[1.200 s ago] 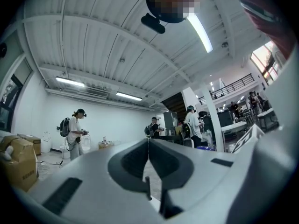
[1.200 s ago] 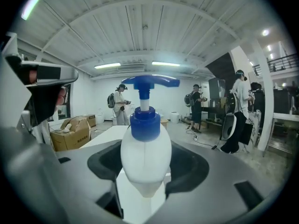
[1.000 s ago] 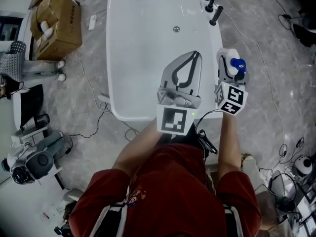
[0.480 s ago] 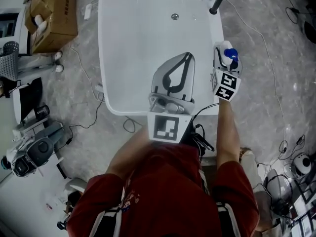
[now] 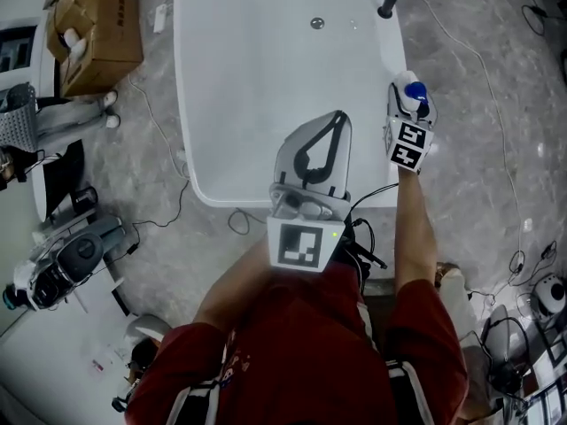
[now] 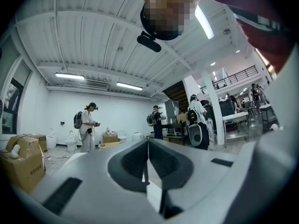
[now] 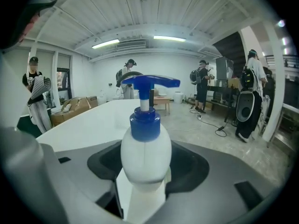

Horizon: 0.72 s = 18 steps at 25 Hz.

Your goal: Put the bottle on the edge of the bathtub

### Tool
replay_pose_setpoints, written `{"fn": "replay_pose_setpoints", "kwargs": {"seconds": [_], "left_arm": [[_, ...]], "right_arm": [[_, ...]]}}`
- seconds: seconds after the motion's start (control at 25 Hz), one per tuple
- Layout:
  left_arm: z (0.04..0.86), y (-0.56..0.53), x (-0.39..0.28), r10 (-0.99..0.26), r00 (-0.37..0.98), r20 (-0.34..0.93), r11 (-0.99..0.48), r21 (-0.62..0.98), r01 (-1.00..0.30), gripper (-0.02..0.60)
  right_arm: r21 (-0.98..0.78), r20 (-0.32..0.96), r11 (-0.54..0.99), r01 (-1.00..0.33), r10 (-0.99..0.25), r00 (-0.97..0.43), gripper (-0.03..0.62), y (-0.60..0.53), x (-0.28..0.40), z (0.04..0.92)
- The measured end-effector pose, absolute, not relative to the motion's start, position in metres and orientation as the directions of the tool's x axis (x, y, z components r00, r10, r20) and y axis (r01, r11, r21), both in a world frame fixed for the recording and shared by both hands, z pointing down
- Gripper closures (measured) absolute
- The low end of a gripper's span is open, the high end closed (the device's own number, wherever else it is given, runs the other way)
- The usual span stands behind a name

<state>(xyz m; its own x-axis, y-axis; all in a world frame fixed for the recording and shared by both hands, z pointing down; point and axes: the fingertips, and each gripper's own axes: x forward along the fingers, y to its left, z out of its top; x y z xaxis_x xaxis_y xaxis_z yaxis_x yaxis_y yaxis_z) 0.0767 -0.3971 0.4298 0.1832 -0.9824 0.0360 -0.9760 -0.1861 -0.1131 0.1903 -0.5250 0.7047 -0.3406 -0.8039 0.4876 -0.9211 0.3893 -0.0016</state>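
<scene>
By the bathtub (image 5: 248, 78), right gripper (image 7: 143, 176) clamps the bottle (image 7: 145, 146) (left gripper (image 6: 148, 143) closed, empty).

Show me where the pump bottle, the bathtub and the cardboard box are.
pump bottle (image 7: 145, 160), right gripper view, on its white body.
bathtub (image 5: 257, 87), head view, on its bare white floor.
cardboard box (image 5: 111, 25), head view, on its top.
</scene>
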Motion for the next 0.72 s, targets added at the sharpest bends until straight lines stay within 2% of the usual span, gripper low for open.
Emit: {"fn": "replay_pose_setpoints", "kwargs": {"seconds": [0.36,0.52,0.72], "left_arm": [[0.448,-0.393,0.088,-0.983,0.165,0.08,-0.173,-0.119,-0.978,0.566],[0.446,-0.393,0.092,-0.982,0.172,0.076,-0.179,-0.11,-0.978,0.566],[0.442,-0.391,0.096,-0.982,0.181,0.061,-0.187,-0.103,-0.977,0.566]], "right_arm": [[-0.025,0.469,0.394,-0.919,-0.807,-0.359,0.319,-0.526,0.195,0.721],[-0.034,0.488,0.393,-0.919,-0.796,-0.359,0.255,-0.521,0.195,0.727],[-0.034,0.485,0.382,-0.924,-0.802,-0.349,0.238,-0.518,0.198,0.723]]}}
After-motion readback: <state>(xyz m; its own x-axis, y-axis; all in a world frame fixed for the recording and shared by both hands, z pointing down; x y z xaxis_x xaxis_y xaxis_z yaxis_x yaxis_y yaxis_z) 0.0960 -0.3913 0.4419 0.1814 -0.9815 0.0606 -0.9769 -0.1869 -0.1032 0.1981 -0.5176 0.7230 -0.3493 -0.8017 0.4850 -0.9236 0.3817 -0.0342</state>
